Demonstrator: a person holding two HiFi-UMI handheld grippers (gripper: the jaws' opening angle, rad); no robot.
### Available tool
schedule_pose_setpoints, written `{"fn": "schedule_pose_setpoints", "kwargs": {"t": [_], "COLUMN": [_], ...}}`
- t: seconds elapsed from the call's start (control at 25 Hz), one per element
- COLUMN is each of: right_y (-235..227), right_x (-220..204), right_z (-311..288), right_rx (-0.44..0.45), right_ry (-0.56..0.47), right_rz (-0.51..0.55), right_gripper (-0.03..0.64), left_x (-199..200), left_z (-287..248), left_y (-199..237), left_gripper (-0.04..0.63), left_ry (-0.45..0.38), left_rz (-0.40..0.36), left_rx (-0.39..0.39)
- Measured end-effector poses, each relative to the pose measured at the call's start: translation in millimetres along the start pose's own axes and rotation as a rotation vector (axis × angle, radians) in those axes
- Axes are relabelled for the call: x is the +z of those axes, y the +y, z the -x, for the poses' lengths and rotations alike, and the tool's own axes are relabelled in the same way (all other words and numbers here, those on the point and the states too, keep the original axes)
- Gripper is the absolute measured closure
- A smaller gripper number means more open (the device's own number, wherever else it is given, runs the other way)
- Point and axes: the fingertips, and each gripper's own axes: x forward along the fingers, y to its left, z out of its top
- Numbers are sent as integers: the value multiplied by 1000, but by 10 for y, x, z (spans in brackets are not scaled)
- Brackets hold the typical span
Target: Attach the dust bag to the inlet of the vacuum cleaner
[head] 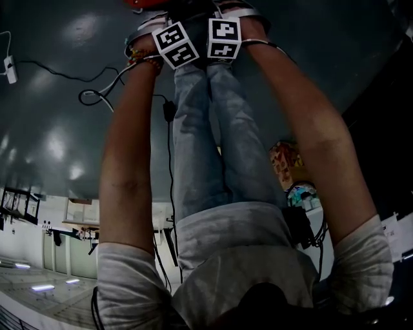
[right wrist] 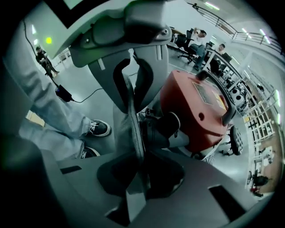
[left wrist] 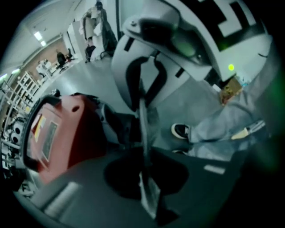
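Note:
The dust bag (left wrist: pixel 143 129) shows edge-on as a thin grey sheet stretched between both grippers. My left gripper (left wrist: pixel 147 196) is shut on its near edge, and my right gripper (right wrist: pixel 133 196) is shut on the dust bag (right wrist: pixel 133 133) from the opposite side. The red vacuum cleaner (right wrist: pixel 196 111) stands on the floor just beyond the bag, its black inlet (right wrist: pixel 167 127) pointing toward the bag, and the vacuum cleaner (left wrist: pixel 58 133) lies left of it in the left gripper view. In the head view the left gripper (head: pixel 155 29) and right gripper (head: pixel 226 26) sit close together beside the vacuum cleaner (head: pixel 145 3); their tips are hidden.
The person's shoes (right wrist: pixel 99 128) and jeans stand close beside the bag. A black cable (head: pixel 97 97) and a power strip (head: pixel 10 67) lie on the grey floor. A cardboard box (head: pixel 284 161) sits behind the person. An office chair (right wrist: pixel 236 140) is beyond the vacuum.

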Motion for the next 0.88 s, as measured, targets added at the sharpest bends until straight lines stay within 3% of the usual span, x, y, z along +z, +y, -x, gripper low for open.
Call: {"fn": "schedule_pose_setpoints", "kwargs": {"t": [0.12, 0.32, 0.48, 0.68, 0.88], "right_y": [-31, 82, -55, 57, -136], "right_x": [2, -88, -34, -39, -27], "right_z": [-47, -73, -64, -85, -59], "right_rx": [3, 31, 26, 32, 19], "right_ry": [-5, 2, 5, 2, 11], "right_rz": [-24, -80, -46, -96, -30], "right_gripper": [577, 578, 578, 578, 577], "left_x": [-3, 112, 51, 65, 41], "left_z": [2, 39, 18, 18, 13], "left_y": [9, 187, 100, 217, 149], "left_gripper": [572, 565, 572, 566, 574], "left_ry": [5, 2, -5, 13, -9], "left_rz": [12, -60, 12, -15, 56], "left_rx": [9, 24, 6, 0, 22]}}
